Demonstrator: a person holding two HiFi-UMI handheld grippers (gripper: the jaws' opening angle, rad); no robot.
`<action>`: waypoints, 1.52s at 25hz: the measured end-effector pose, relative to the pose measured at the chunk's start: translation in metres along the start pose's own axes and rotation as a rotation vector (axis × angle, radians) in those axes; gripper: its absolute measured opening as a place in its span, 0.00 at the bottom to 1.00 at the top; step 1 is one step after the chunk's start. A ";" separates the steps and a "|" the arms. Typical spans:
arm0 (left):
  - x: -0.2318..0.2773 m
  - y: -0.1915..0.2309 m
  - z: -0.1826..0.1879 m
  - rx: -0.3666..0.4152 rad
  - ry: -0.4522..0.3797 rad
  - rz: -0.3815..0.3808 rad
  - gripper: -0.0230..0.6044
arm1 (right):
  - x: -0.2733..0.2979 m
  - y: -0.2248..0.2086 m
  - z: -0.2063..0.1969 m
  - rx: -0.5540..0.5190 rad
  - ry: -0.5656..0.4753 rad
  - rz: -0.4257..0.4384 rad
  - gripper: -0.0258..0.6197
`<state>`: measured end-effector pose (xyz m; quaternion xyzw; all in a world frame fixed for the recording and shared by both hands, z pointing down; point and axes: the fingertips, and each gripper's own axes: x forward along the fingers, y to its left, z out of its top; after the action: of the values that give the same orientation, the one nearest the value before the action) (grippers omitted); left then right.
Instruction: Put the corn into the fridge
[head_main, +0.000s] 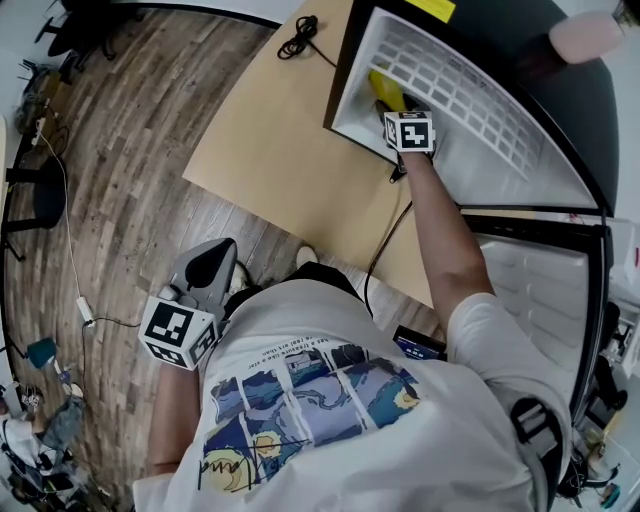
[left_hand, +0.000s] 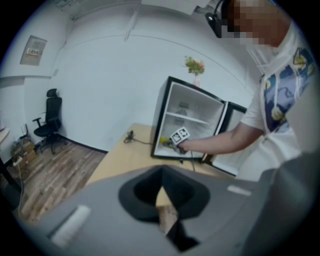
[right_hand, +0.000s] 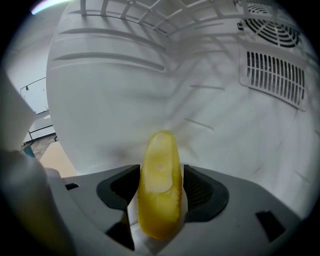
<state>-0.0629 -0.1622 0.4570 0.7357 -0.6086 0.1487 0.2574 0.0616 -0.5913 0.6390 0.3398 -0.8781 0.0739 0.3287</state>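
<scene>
Reaching into the open fridge (head_main: 455, 150), a person is extending the right claw (head_main: 385, 105) through the doorway, its jaws clamping a yellow corn (head_main: 384, 88) cob. The right gripper view is showing the corn (right_hand: 159, 170) standing up between the two dark pads of the right claw (right_hand: 160, 192), pale cut end facing the camera, with the pads pressing on both sides. The cob is sitting inside the white lower compartment, under the wire shelf (head_main: 470, 85), facing the back wall near a slotted vent (right_hand: 272, 75); whether it is touching the compartment's bottom cannot be told.

The fridge is standing on a tan tabletop (head_main: 280, 140), its door (head_main: 540, 290) swinging wide at the person's right. A black cable (head_main: 298, 38) is lying coiled on the tabletop just beside the fridge.

The left claw (head_main: 214, 252) is hanging low at the person's left side, over the wood floor (head_main: 130, 150) and well apart from the fridge. Its own view is showing the left claw (left_hand: 161, 197) with jaws drawn together, tips meeting and gripping nothing. That same view is taking in the fridge (left_hand: 192, 120) from a distance, a small plant (left_hand: 195, 65) resting on top and a black chair (left_hand: 47, 120) standing by the far wall.
</scene>
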 end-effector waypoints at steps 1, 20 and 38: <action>0.000 0.000 0.000 0.001 -0.001 -0.004 0.05 | -0.001 0.000 -0.001 -0.001 0.002 -0.002 0.42; -0.024 0.007 0.000 0.101 -0.036 -0.222 0.05 | -0.103 0.033 -0.052 0.056 0.042 -0.107 0.42; -0.072 0.026 -0.028 0.139 -0.044 -0.376 0.05 | -0.227 0.176 -0.098 0.131 0.028 -0.113 0.29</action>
<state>-0.1012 -0.0903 0.4470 0.8556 -0.4540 0.1237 0.2159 0.1254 -0.2992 0.5884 0.4087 -0.8461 0.1171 0.3216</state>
